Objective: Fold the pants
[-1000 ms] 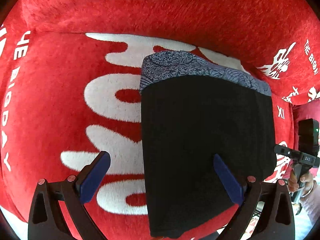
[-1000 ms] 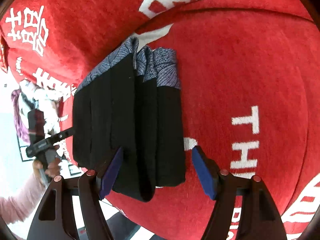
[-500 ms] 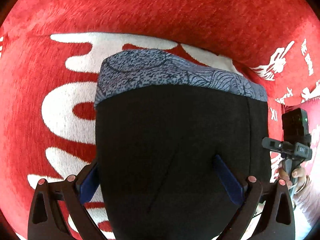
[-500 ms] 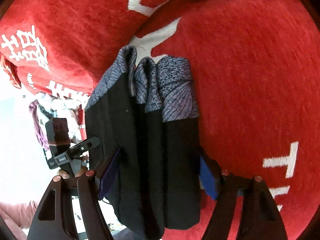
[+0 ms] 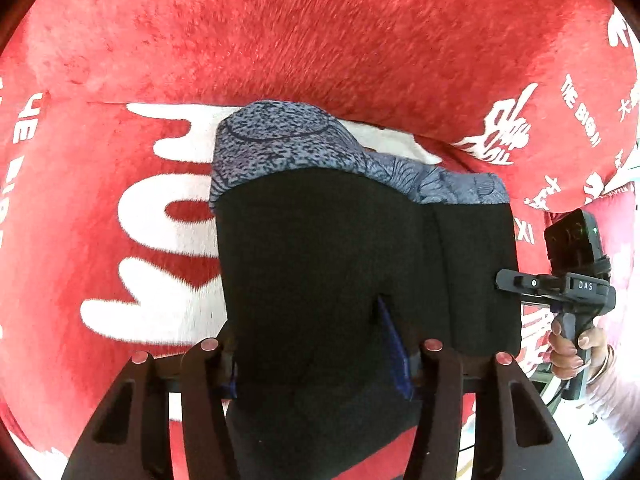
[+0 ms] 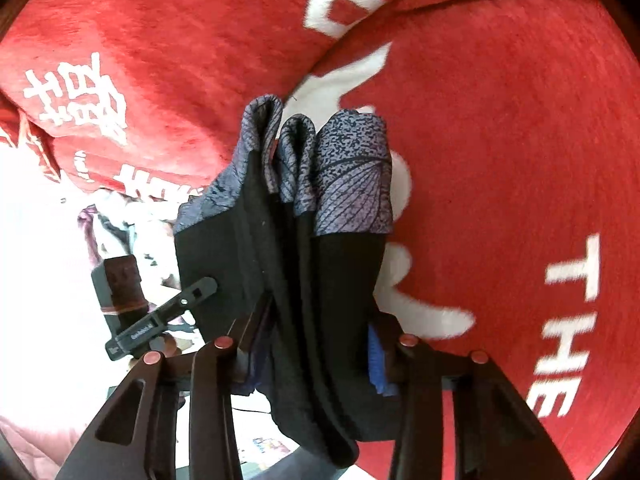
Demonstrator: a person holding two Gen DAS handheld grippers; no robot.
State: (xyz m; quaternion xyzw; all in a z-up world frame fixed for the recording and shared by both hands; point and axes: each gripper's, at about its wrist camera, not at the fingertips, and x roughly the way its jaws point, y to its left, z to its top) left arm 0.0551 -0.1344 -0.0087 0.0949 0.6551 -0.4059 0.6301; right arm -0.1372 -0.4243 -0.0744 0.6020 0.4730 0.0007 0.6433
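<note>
Both grippers have closed in since 1 s ago: their blue pads stood apart then on each side of the folded pants point(image 5: 340, 272), now they pinch the cloth. The pants also look lifted compared w/ before — the bundle hangs between the two tools above the red sofa cover point(image 5: 320, 40), in front of the seam where seat meets backrest, and whether any part touches the seat I cannot tell.

The pants are black, folded in several layers, w/ a blue-grey patterned waistband point(image 5: 296, 144) at the far end. In the right wrist view the layers point(image 6: 316, 280) stand on edge, about three folds side by side, the waistband parts point(image 6: 352, 172) pointing away from the camera.

Left gripper point(image 5: 316, 344) is clamped on the near edge of the bundle; one blue pad point(image 5: 394, 344) presses into the black cloth, the other is mostly hidden behind it. Right gripper point(image 6: 316, 344) is clenched on the pants as well, one blue pad point(image 6: 376, 360) visible at the right of the stack.

Each camera sees the other tool at the side: the right one point(image 5: 560, 284) held by a hand w/ painted nails point(image 5: 572, 344), the left one point(image 6: 160, 316) against a bright, overexposed room. The cover carries white letters and characters point(image 6: 568, 320).
</note>
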